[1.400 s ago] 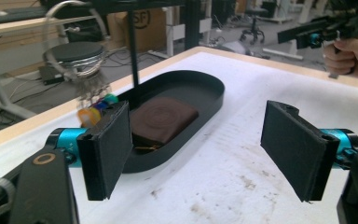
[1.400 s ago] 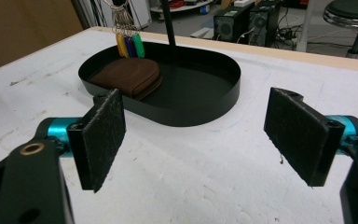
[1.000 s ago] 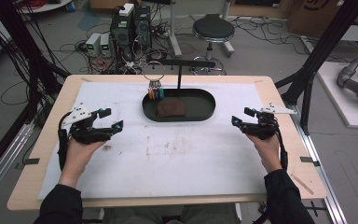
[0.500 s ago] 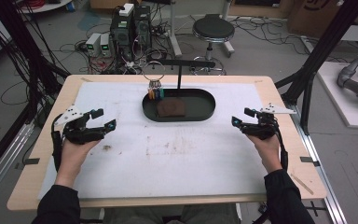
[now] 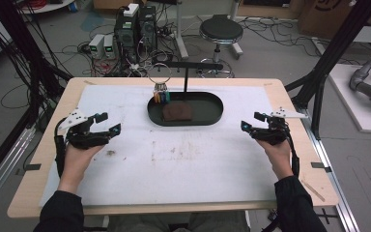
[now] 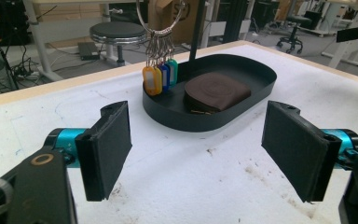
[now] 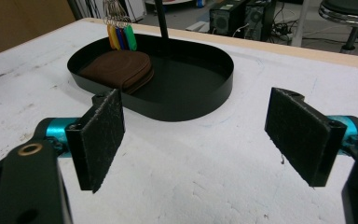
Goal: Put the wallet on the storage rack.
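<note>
A black oval tray lies at the back middle of the white mat, and a brown pouch rests in its left half. Coloured key tags hang on a ring from a black stand over the tray's left end. My left gripper hovers open over the left side of the mat, well short of the tray. My right gripper is open at the right side, also apart from the tray. In the left gripper view the pouch and tags lie ahead between the jaws.
The white mat covers most of the wooden table and carries brown stains near its middle. Beyond the far edge stand computer boxes, cables and a stool. Black frame posts rise at both sides.
My left gripper has drifted a little further left and slightly toward the person. The right gripper, tray, pouch and tags have stayed put.
</note>
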